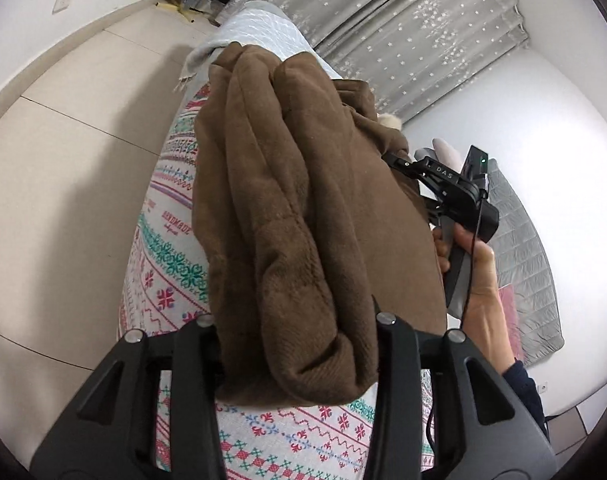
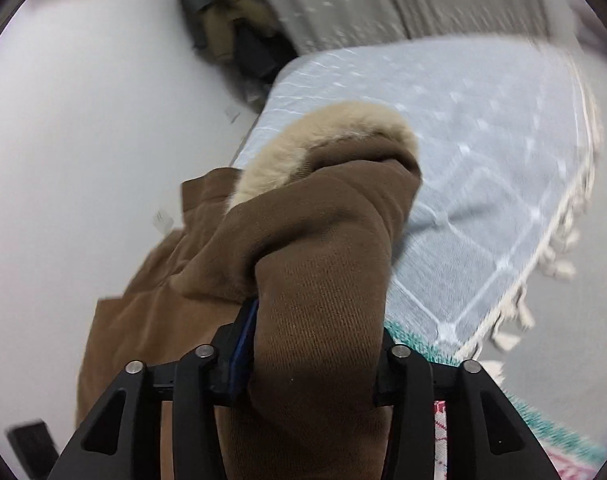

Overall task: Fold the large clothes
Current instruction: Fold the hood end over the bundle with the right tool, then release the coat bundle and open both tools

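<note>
With a thick roll of the brown coat bunched between its jaws, the left gripper pinches one end of the garment, the wad filling the gap from pad to pad. Further along the same bundle, the right gripper clamps another thick fold, its blue pad pressed against the cloth, and the person's right hand shows on its handle in the left wrist view. Beyond that grip the fur-trimmed hood pokes out at the far end of the coat. Both ends hang gathered over the bed, above the patterned blanket and the pale blue throw past it. By my judgement the coat is already doubled over and is being carried or lowered into place. Next, the bundle needs setting flat on the blanket, both grips easing off together so the layers do not spring apart, then the hood tucked in.
</note>
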Demonstrator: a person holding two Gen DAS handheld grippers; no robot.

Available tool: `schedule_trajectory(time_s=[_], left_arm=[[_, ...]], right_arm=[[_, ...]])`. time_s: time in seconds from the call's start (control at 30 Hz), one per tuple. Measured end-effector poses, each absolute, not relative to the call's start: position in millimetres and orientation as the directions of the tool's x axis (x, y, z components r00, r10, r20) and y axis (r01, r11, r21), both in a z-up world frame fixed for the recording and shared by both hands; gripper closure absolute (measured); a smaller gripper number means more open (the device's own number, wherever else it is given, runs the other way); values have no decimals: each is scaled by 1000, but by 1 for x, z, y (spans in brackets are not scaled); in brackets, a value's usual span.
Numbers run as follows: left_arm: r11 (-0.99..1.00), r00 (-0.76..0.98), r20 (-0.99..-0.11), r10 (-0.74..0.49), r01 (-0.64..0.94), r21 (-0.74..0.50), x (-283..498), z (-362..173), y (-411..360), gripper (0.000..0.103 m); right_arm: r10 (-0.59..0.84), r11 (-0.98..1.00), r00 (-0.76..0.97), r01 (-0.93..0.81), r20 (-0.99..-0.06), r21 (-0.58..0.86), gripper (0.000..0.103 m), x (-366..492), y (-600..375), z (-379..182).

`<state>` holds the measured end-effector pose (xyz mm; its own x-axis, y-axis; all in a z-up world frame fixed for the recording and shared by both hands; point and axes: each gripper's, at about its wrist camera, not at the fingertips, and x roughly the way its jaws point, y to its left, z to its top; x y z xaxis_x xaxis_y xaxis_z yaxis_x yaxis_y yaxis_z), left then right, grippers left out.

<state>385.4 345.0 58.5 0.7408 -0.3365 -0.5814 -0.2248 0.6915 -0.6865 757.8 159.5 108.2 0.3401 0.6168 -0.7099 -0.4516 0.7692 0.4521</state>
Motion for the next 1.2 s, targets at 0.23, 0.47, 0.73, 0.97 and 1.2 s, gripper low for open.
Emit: schedule_trajectory(time_s=[0.23,0.47,0.73,0.97,1.2], left_arm=[[678,721,-594,-358,-237,-696,384,58,347,53],[662,689,-606,-398,-242,-710,382,64,365,40],[771,852,-482,-207,-161,-616,336,144,369,40],[896,788,-593,-166,-130,-424,369,137,305,89],[942,699,-712,-69,-188,-276,382,98,293,98]], right_arm=[[458,867,419,-404,-784,291,27,756,169,116],[429,878,470,-417,-772,235,27,708,160,147],[517,832,545,-503,-661,236,50,612,132,186],[498,828,531,-526,-685,194,64,532,143,185],[379,855,562,-517,-735,45,64,509,162,130]])
